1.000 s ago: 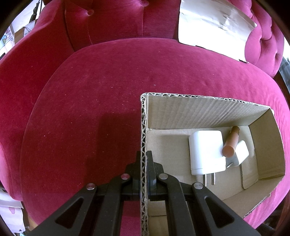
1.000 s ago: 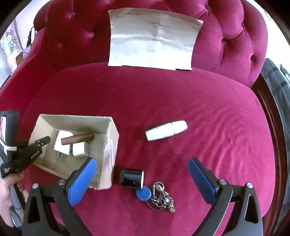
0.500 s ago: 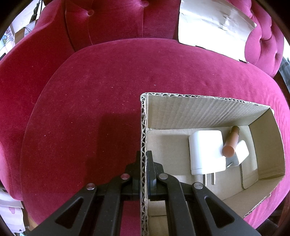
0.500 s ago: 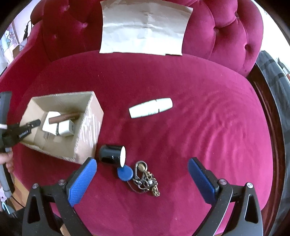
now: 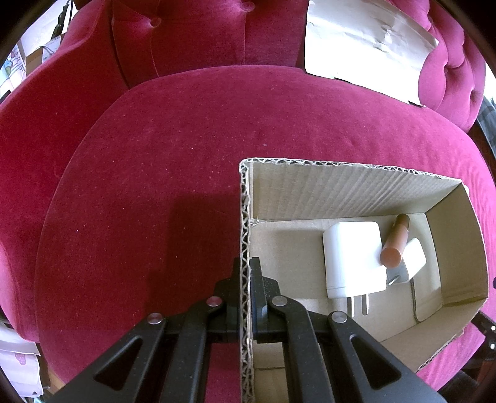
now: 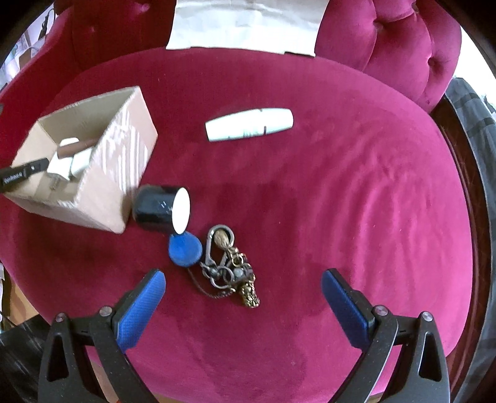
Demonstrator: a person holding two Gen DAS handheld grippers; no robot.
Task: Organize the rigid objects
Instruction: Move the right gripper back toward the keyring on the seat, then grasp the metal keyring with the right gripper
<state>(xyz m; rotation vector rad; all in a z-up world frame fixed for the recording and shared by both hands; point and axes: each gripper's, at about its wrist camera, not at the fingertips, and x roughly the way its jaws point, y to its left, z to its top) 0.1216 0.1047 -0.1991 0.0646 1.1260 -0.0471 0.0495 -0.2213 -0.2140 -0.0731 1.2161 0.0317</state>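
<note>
Left wrist view: left gripper (image 5: 247, 272), black fingers pinched tight on the near-left wall of the cardboard box (image 5: 310, 189), one finger outside and one inside. Box stands open-topped on the crimson velvet seat (image 5: 155, 186). Contents, seen only here in detail: large white plug adapter (image 5: 353, 257) with two prongs toward the near side; small white adapter (image 5: 410, 260) to its right; brown tube (image 5: 395, 241) lying across both.

Right wrist view: right gripper (image 6: 243, 294), blue pads spread wide, empty, hovering over the key bunch (image 6: 231, 269) with blue round tag (image 6: 185, 250). Shown only here: black cylinder (image 6: 161, 208), white-ended, on its side just beside the box's right wall; white tapered tube (image 6: 249, 124) lying farther off, apart. Pale sheet (image 6: 245, 24) against the backrest.
</note>
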